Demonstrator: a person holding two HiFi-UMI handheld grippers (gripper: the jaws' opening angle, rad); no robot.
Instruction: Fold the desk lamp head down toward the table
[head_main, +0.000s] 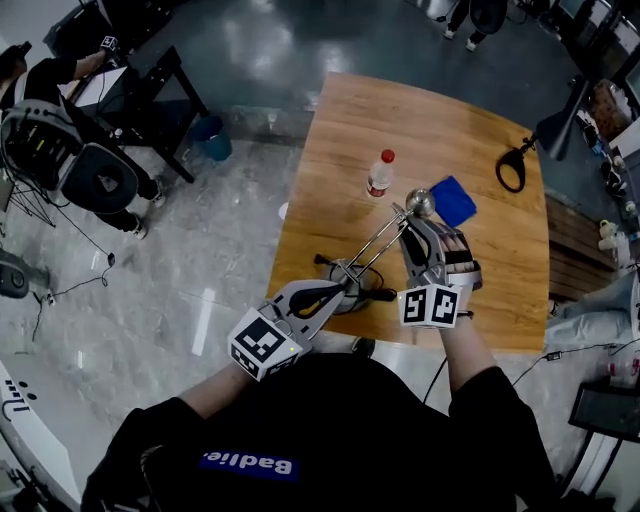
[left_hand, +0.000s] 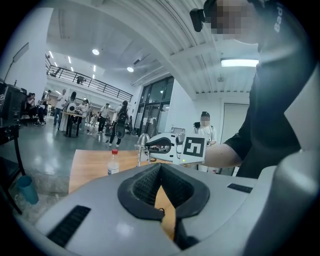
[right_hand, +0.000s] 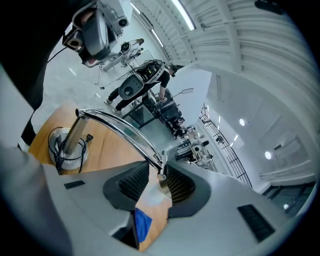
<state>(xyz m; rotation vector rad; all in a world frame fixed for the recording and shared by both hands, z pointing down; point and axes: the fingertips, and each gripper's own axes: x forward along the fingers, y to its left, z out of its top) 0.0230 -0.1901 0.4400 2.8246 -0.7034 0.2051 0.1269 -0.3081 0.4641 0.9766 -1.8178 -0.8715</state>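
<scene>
- Head view: a person stands at a wooden table (head_main: 480, 300) with a gripper in each hand, bent over a chrome desk lamp (head_main: 375, 245).
- The lamp's base (head_main: 352, 298) sits near the table's near edge. Its arm slants away to the lamp head (head_main: 420, 202), which is raised just beside a blue cloth (head_main: 455, 200).
- The right gripper (head_main: 418, 225) is clamped on the lamp head where it joins the arm.
- The left gripper (head_main: 342, 288) lies at the base, its jaws pressed together with nothing between them.
- A red-capped bottle (head_main: 380, 173) stands upright beyond the lamp.
</scene>
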